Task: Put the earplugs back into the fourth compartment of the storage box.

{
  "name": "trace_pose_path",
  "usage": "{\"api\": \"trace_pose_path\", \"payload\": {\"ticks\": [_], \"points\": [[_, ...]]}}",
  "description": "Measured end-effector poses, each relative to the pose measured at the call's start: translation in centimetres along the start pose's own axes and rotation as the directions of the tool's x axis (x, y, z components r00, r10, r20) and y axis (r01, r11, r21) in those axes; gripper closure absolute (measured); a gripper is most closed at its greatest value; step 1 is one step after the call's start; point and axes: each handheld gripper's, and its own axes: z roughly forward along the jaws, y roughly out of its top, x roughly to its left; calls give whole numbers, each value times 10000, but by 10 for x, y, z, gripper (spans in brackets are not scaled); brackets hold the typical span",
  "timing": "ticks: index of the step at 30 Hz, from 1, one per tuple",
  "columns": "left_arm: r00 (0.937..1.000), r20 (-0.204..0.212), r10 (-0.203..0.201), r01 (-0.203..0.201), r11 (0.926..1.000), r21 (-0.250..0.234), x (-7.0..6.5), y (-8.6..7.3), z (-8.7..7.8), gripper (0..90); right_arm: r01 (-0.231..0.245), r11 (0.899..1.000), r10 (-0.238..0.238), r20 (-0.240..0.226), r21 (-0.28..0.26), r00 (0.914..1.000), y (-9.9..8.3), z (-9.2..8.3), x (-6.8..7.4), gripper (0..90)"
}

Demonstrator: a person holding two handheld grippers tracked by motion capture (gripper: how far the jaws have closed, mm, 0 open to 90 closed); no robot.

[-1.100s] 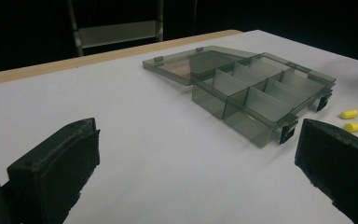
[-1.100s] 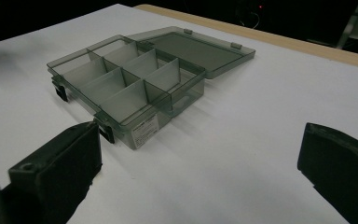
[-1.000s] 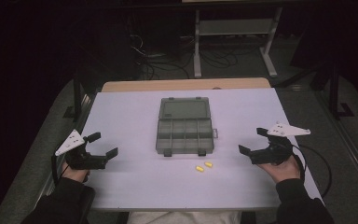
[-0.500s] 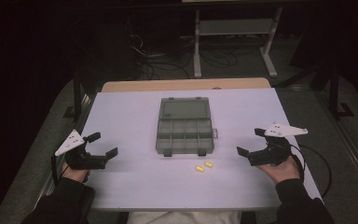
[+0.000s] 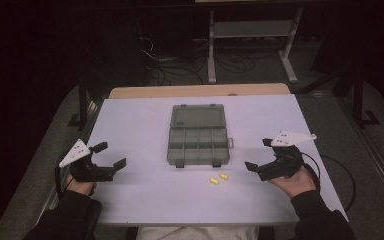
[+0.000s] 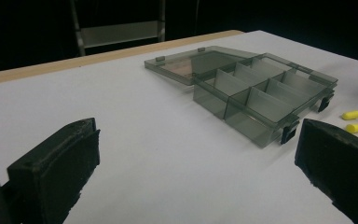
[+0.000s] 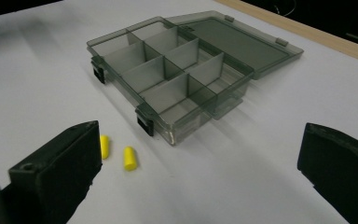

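A smoky grey compartment box (image 5: 198, 146) lies in the middle of the white table (image 5: 135, 120), its lid (image 5: 197, 118) folded flat at the back and its several compartments empty. Two yellow earplugs (image 5: 213, 180) (image 5: 223, 176) lie on the table just in front of it. My left gripper (image 5: 111, 154) rests open at the left, empty, and points toward the box (image 6: 261, 93), with the earplugs (image 6: 352, 114) beyond its right jaw. My right gripper (image 5: 258, 154) stands open and empty at the right of the earplugs (image 7: 130, 157), facing the box (image 7: 168, 70).
The table's wooden far edge (image 5: 200, 91) shows behind the white top. Beyond it on the dark floor stand a metal shelf frame (image 5: 252, 30) and loose cables (image 5: 165, 70). A cable (image 5: 340, 172) trails off the table's right side from my right gripper.
My right gripper has edged slightly to the left, toward the earplugs. The left gripper, the box and the earplugs have stayed where they were.
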Motion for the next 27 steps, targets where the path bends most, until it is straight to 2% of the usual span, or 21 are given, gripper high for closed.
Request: {"api": "trace_pose_path", "payload": {"ticks": [9, 19, 27], "points": [[10000, -14, 17, -17, 10000, 27, 0, 0, 0, 0, 783, 9962, -768, -398, 383, 9963, 20, 8, 17, 0], [10000, -1, 11, -11, 10000, 23, 0, 0, 0, 0, 1132, 9896, -1066, -751, 889, 9915, 25, 20, 25, 0], [10000, 10, 11, -11, 10000, 22, 0, 0, 0, 0, 1445, 9805, -1313, -1028, 1335, 9860, 27, 28, 31, 0]]}}
